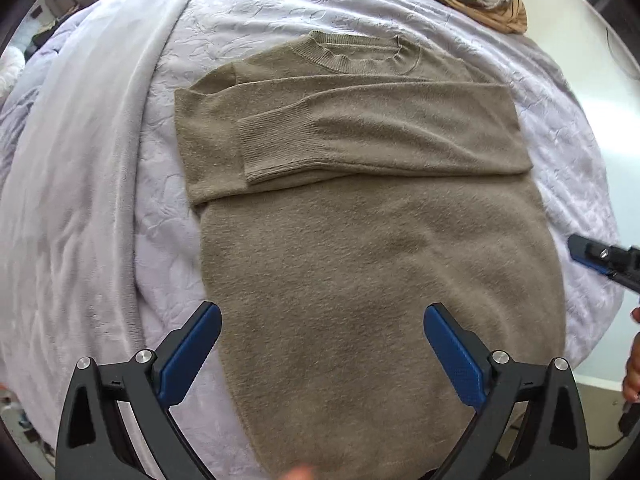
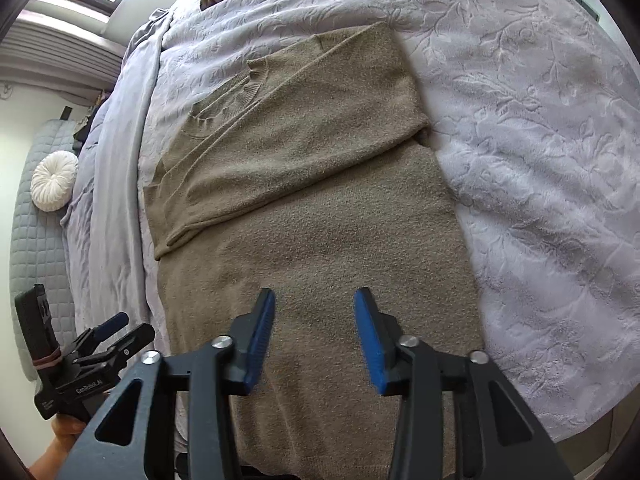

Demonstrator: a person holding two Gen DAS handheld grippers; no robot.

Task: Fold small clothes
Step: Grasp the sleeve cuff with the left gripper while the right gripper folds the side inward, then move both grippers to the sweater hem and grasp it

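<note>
The olive knit sweater [image 1: 360, 208] lies flat on the bed [image 1: 100, 160], sleeves folded across its chest, ahead of both tools. The left tool [image 1: 322, 344] gapes wide and the right tool [image 2: 315, 336] partly, both empty. Soft, limp and light, it seems best pinched at the hem corners nearest the tools.

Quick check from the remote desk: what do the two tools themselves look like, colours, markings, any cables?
Both match: the left tool and right tool have black angular frames with triangular cut-outs, silver pivot bolts and textured blue finger pads. In the right wrist view the left tool's body carries white "GenRobot.AI" lettering and a brown band. A dark cable shows at the left wrist view's lower right edge.
</note>
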